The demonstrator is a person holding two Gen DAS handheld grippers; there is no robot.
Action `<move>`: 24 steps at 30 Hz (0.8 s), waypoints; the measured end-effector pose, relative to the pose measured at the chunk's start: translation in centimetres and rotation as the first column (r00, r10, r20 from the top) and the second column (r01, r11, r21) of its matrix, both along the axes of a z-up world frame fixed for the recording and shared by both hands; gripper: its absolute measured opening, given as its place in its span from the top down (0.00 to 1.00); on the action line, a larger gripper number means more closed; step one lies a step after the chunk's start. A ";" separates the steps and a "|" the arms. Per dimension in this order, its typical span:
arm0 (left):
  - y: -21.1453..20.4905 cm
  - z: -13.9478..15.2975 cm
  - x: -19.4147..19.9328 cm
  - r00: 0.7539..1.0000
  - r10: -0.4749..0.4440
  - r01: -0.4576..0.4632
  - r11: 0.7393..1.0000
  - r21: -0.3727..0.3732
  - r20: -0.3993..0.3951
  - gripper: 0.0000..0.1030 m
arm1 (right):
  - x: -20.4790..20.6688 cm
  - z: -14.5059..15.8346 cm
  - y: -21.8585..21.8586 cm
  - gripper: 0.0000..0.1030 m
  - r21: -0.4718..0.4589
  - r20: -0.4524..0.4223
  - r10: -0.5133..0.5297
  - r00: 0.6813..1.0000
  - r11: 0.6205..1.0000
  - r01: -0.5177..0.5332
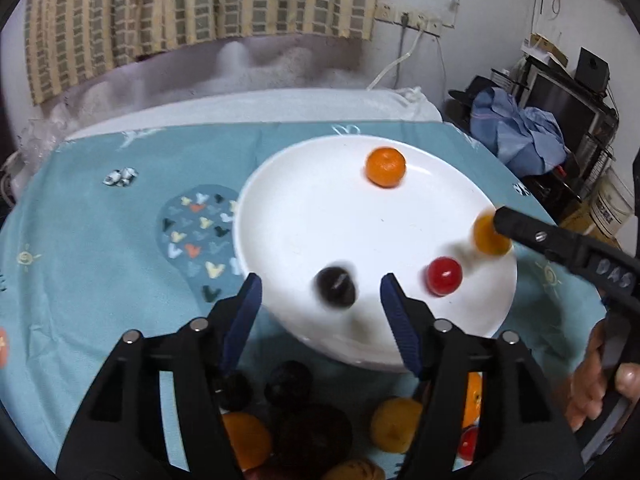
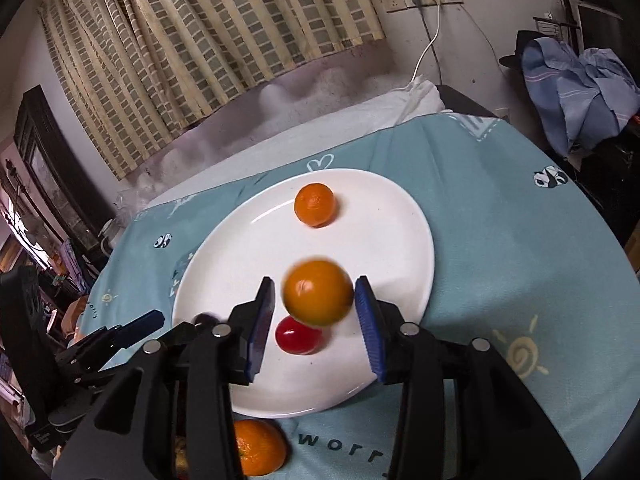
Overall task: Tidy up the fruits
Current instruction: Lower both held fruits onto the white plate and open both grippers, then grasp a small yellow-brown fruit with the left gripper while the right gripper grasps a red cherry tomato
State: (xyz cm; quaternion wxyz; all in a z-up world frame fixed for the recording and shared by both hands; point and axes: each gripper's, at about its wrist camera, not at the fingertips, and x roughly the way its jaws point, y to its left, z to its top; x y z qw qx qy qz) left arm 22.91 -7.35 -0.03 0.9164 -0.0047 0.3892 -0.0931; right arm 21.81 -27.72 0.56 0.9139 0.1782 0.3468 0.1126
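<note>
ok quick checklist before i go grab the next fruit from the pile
1. Left hand-held gripper empty, open: ok; dark fruit lies free between its pads.
2. Right hand-held gripper let go: ok; blurred yellow-orange fruit sits between open pads.
3. Released fruits settled: cannot tell, both blurred.
4. Space on white plate: ok; tangerine and red fruit leave bare room.
5. Fruit pile remaining near plate: ok.
</note>
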 end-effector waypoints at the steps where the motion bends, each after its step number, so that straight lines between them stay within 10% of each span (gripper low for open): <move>1: 0.5 0.4 -0.5 1.000 0.008 -0.007 1.000 -0.009 0.004 0.37 | -0.5 0.5 0.0 0.37 -0.002 0.020 -0.009 1.000 1.000 0.009; 8: 5.9 2.2 -6.8 0.992 0.118 -0.114 0.991 -0.064 0.049 0.17 | -7.2 4.2 0.4 0.33 0.035 0.144 0.043 0.989 0.998 -0.049; 17: 11.2 -2.3 -14.5 0.981 0.191 -0.194 0.974 -0.120 -0.036 0.16 | -11.8 -0.6 1.3 0.25 0.054 0.025 0.073 0.997 0.996 -0.074; 24: 7.9 -3.5 -14.2 0.992 0.124 -0.124 0.988 0.094 -0.001 0.16 | -11.7 -0.6 1.7 0.25 0.033 0.032 0.092 0.995 0.995 -0.093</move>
